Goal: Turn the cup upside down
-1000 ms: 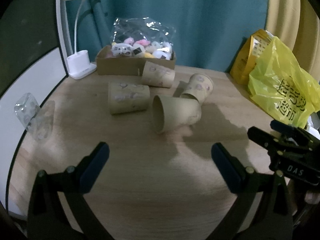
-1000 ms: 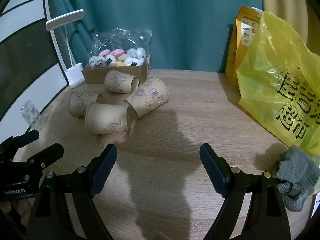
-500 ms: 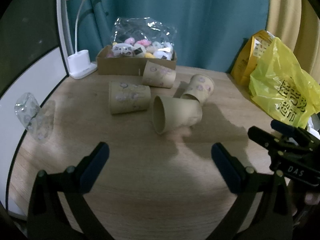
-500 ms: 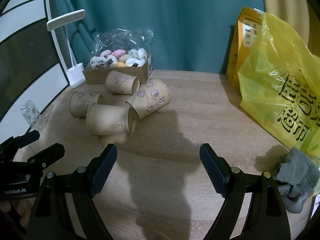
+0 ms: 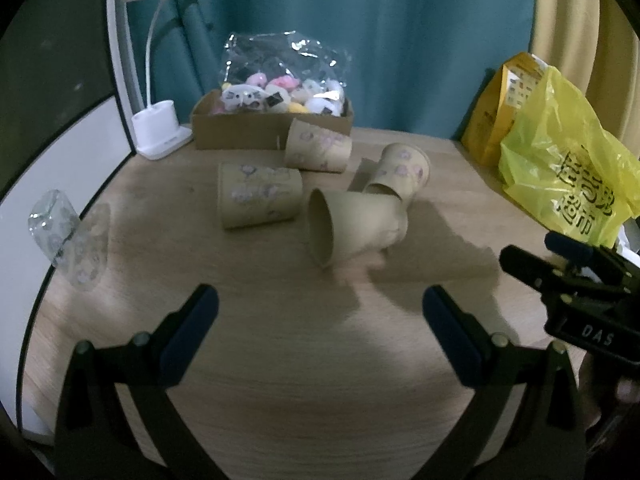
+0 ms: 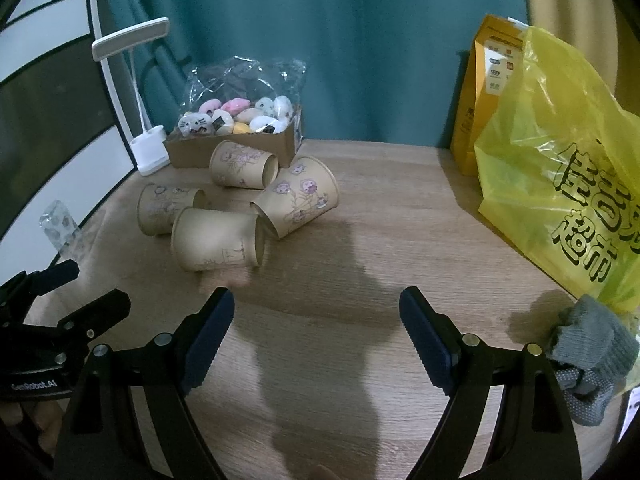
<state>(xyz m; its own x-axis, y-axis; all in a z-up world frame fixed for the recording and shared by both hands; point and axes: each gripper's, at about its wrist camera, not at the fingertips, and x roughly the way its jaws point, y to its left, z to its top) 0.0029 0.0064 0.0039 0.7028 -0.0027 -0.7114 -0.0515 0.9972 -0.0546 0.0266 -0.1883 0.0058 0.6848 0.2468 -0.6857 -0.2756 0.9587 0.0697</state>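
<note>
A: From the left wrist camera, what are we seeing?

B: We are holding the left gripper with its blue-padded jaws spread wide and nothing between them, above the light wooden table. Ahead, four tan paper cups are lying on their sides. The nearest plain tan cup is pointing its open mouth toward our left, and its base is touching the flower-printed cup behind it. Two more printed cups are lying nearby — one beside the brown cardboard box of small plush toys. A white desk lamp is standing at the left, a yellow plastic bag at the right.

A: And from the right wrist camera?

B: We are keeping the right gripper wide open too, empty, over bare table. The plain cup is lying ahead and to the left, well apart from the pads, its rim against the printed cup. The yellow bag is filling the right side — a grey knitted glove is lying just beside our right finger.
</note>
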